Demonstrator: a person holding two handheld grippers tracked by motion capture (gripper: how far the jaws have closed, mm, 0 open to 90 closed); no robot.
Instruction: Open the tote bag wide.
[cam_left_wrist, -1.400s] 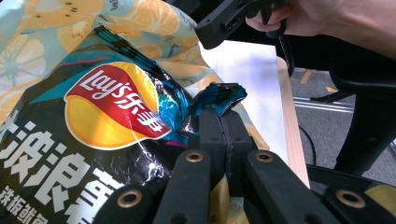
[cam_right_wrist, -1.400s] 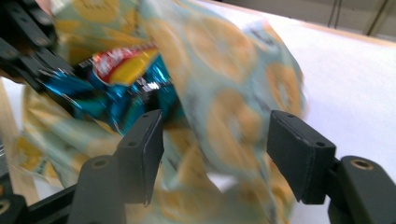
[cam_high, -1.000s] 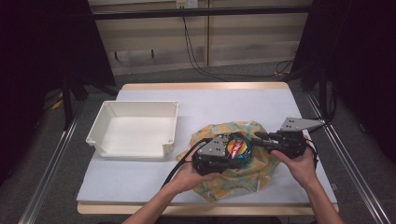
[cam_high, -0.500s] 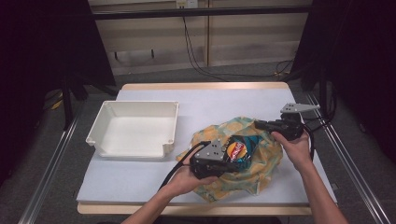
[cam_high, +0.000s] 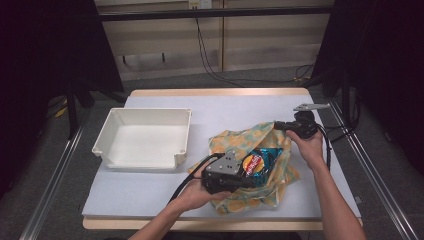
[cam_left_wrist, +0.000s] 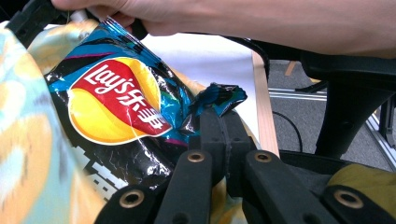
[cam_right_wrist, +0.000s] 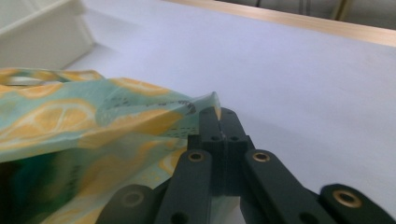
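A lemon-print cloth bag (cam_high: 250, 145) lies on the table's right half. A blue and black Lay's chip bag (cam_high: 260, 162) sticks out of its mouth. My left gripper (cam_high: 250, 181) is shut on a corner of the chip bag (cam_left_wrist: 140, 107), the crinkled foil caught between the jaws (cam_left_wrist: 219, 112). My right gripper (cam_high: 278, 125) is shut on the far edge of the cloth bag (cam_right_wrist: 93, 121), holding it up at the rim (cam_right_wrist: 217, 112). The person's right hand (cam_high: 307, 145) reaches over the bag's right side.
A white rectangular bin (cam_high: 145, 137) stands left of the bag on the pale table mat (cam_high: 240, 107). Cables trail from both grippers. The table's wooden edge (cam_high: 210, 223) runs along the front, metal rails on either side.
My right gripper has moved back and up, lifting the cloth bag's far edge. My left gripper has drawn toward the front with the chip bag, which now shows more.
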